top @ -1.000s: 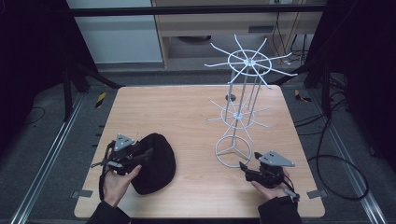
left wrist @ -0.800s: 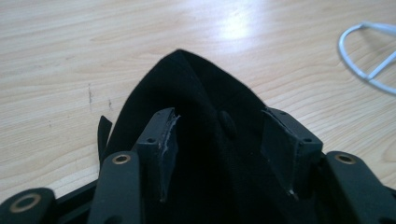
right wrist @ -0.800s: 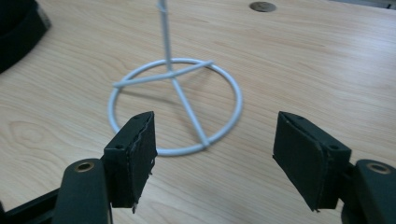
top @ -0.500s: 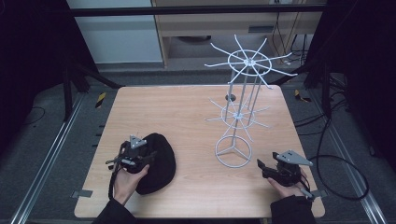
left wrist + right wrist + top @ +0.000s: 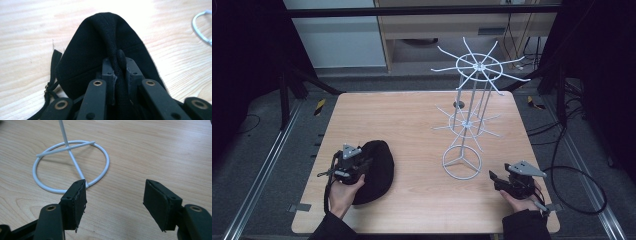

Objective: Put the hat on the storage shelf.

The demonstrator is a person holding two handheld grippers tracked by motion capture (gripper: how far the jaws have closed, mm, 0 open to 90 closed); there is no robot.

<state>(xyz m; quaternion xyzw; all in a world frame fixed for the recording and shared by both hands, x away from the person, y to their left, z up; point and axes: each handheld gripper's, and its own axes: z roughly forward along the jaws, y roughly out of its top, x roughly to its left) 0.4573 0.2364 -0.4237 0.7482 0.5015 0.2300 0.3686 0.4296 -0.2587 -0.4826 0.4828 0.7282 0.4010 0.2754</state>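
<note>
Left tongs: pressed together on a raised fold of the black cap, at the lower left of the high view.
Right tongs: spread, holding nothing, low over the table at the lower right.
White wire rack: stands right of centre; its ring base lies just beyond the right tongs.
Key relation: the cap lies well left of the rack, so any carry to its prongs would probably run rightward and up.
Nearer hand: left holds the cap; right is nearer the rack.

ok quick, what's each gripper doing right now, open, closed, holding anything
Left gripper: closed, pinching a fold of the black cap.
Right gripper: open, holding nothing, near the white wire rack's base ring.
</note>
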